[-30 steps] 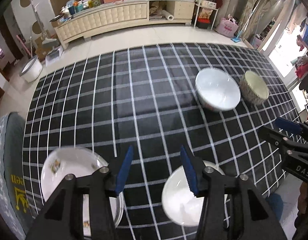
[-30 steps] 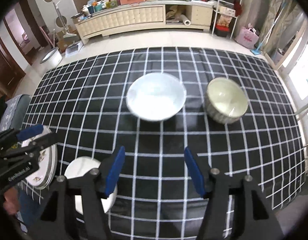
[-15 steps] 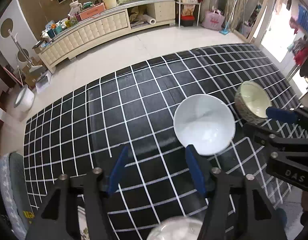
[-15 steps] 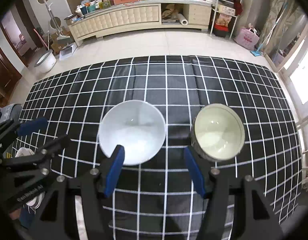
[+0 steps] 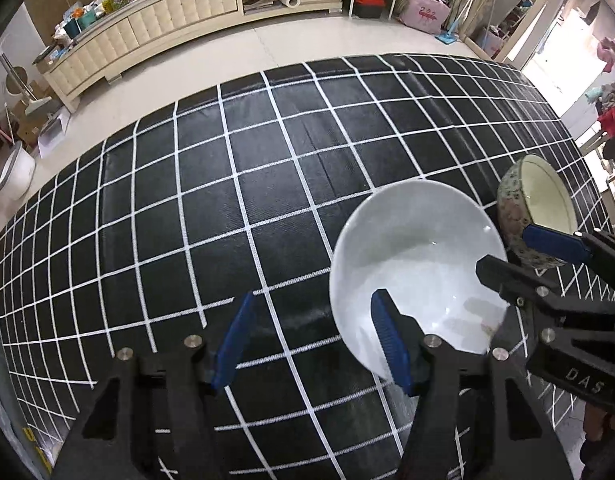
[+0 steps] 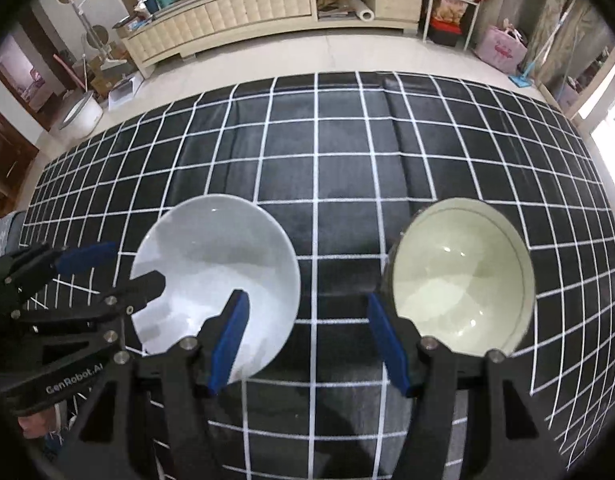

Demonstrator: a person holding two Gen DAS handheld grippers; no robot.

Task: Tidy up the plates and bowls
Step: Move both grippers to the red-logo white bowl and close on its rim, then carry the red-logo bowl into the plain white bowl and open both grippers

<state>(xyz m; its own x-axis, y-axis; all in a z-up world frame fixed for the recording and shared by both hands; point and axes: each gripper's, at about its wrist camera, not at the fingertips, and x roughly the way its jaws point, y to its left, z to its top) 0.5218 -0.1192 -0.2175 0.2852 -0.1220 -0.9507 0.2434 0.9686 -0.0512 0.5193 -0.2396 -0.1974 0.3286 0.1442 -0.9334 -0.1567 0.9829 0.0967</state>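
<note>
A plain white bowl (image 5: 415, 256) stands on the black checked tablecloth (image 5: 267, 184). A patterned bowl with a cream inside (image 5: 543, 200) stands just right of it. My left gripper (image 5: 313, 340) is open, with its right finger over the white bowl's near left rim. My right gripper (image 6: 307, 336) is open over the gap between the white bowl (image 6: 215, 280) and the cream bowl (image 6: 463, 276). The left gripper also shows in the right wrist view (image 6: 111, 268), and the right gripper in the left wrist view (image 5: 523, 256). Both are empty.
The tablecloth (image 6: 327, 152) covers a wide table with its far edge toward a tiled floor (image 5: 235, 52). A long cream sideboard (image 6: 235, 12) with clutter stands against the back wall. A pink bag (image 6: 503, 48) sits on the floor at the right.
Both grippers have moved forward over the table toward the two bowls, which now appear much closer. The plates near the front edge have dropped out of view. Both stayed open.
</note>
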